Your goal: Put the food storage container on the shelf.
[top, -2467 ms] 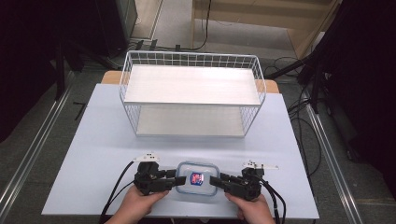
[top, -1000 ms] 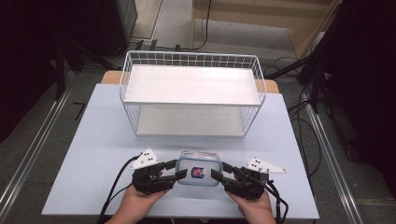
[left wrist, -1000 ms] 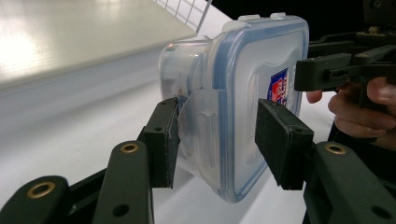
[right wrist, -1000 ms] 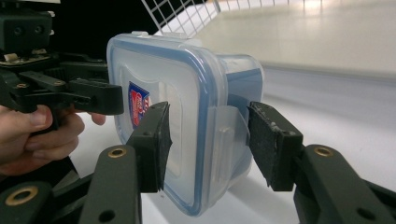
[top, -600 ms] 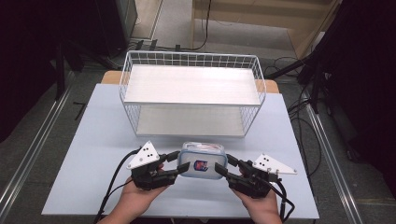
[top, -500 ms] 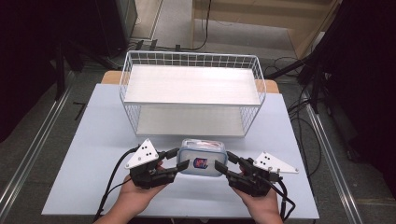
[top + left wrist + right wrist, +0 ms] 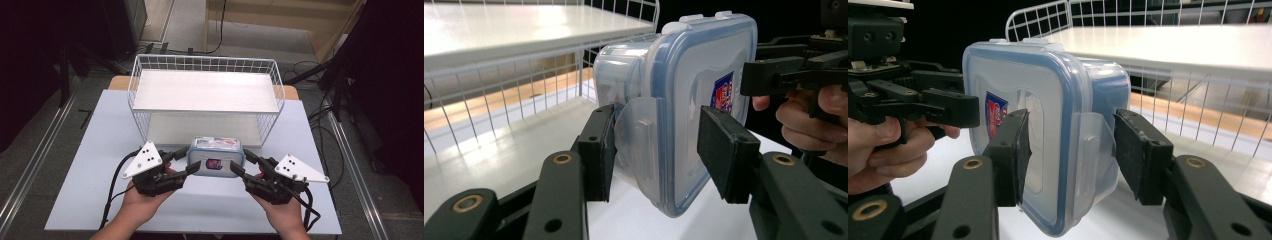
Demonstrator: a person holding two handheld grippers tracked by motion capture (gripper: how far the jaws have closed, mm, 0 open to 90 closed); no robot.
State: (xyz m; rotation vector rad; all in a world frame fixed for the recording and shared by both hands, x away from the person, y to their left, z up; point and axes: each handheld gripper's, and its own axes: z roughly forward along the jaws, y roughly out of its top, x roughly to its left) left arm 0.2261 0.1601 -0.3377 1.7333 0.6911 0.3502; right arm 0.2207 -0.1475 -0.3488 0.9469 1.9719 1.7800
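Wire basket, white and open-meshed, stands at the far side of the pale blue worktop, with a flat white shelf board laid across its top. Just in front of it, clear of the worktop, a box of cloudy translucent plastic with rounded corners, a blue-rimmed clip lid and a red and blue sticker is held on its side. The left gripper clamps one short end, the right gripper the other, black pads pressing the latch flaps. Nothing lies between box and basket.
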